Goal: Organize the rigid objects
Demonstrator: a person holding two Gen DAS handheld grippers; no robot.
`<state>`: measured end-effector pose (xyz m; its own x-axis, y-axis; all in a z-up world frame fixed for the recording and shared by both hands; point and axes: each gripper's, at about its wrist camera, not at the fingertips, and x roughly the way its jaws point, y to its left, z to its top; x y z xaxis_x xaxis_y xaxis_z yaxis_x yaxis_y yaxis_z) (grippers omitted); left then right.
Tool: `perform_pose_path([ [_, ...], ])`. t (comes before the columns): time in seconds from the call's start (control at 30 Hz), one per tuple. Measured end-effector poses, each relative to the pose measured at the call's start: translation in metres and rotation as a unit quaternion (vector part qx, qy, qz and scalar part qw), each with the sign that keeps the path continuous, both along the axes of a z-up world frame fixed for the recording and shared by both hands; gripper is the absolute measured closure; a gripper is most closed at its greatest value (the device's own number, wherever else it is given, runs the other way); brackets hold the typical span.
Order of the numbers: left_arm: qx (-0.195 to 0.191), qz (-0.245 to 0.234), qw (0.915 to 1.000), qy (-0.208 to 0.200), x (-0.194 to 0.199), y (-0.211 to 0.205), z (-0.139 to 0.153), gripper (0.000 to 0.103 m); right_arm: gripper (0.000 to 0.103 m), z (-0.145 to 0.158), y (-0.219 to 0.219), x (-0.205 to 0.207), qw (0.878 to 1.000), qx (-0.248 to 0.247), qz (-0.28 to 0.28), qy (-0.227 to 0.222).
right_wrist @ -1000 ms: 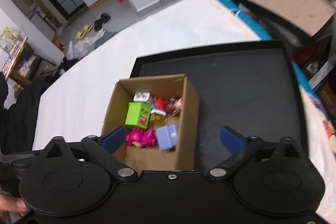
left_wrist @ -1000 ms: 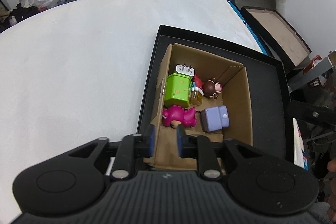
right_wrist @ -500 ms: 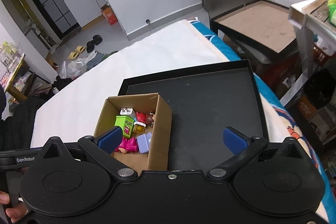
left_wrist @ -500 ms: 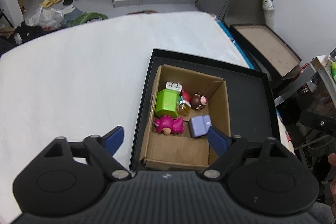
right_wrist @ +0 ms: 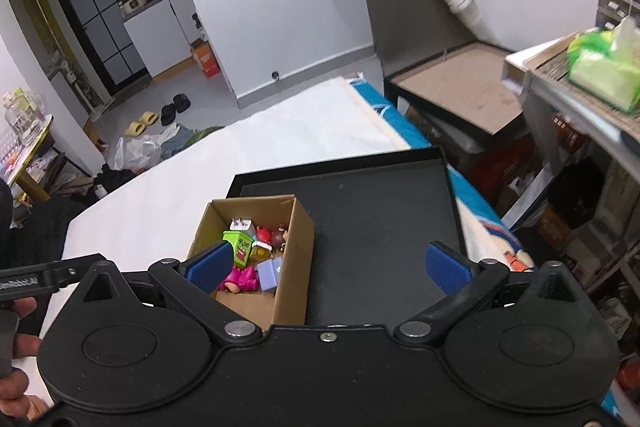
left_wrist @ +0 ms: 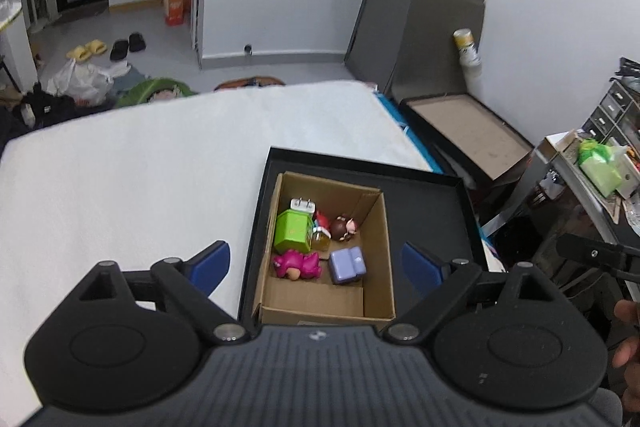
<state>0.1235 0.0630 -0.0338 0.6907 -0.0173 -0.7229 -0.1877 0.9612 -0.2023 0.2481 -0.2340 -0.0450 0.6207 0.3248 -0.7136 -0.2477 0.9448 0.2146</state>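
Left wrist view | left gripper [left_wrist: 316, 263] jaws have just been opening, now wide apart, nothing between | right gripper [right_wrist: 326, 265] jaws apart, empty | toys gathered inside cardboard box [left_wrist: 376, 227] on black tray [left_wrist: 448, 195], probably so they stay together

toys [left_wrist: 316, 247] in cardboard box [left_wrist: 378, 267] | box in tray [left_wrist: 432, 223], left part | tray on mattress [left_wrist: 140, 187]

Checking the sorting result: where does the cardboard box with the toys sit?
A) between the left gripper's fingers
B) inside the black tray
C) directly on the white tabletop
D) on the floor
B: the cardboard box stands inside the black tray, against its left rim.
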Motion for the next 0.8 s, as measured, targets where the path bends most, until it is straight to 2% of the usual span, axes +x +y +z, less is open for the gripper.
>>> perform_pose_path([
  [0.23, 0.019, -0.018, 0.9993, -0.028, -0.031, -0.012, 0.019, 0.011, 0.000, 0.021, -0.022, -0.022, 1.000, 0.018, -0.012, -0.018],
  [0.4, 0.017, -0.027, 0.9985, -0.043, -0.050, -0.019, 0.027, 0.011, 0.000, 0.031, -0.031, -0.041, 0.999, 0.010, -0.024, -0.039],
  [0.5, 0.028, -0.028, 0.9982, -0.045, -0.061, -0.025, 0.031, 0.011, 0.000, 0.038, -0.033, -0.055, 0.998, 0.009, -0.024, -0.051],
  [0.63, 0.010, -0.035, 0.9980, -0.052, -0.077, -0.030, 0.036, 0.011, 0.000, 0.045, -0.032, -0.075, 0.998, 0.011, -0.022, -0.060],
  [0.8, 0.024, -0.032, 0.9969, -0.068, -0.099, -0.035, 0.044, 0.011, 0.000, 0.055, -0.033, -0.099, 0.996, 0.016, -0.022, -0.080],
])
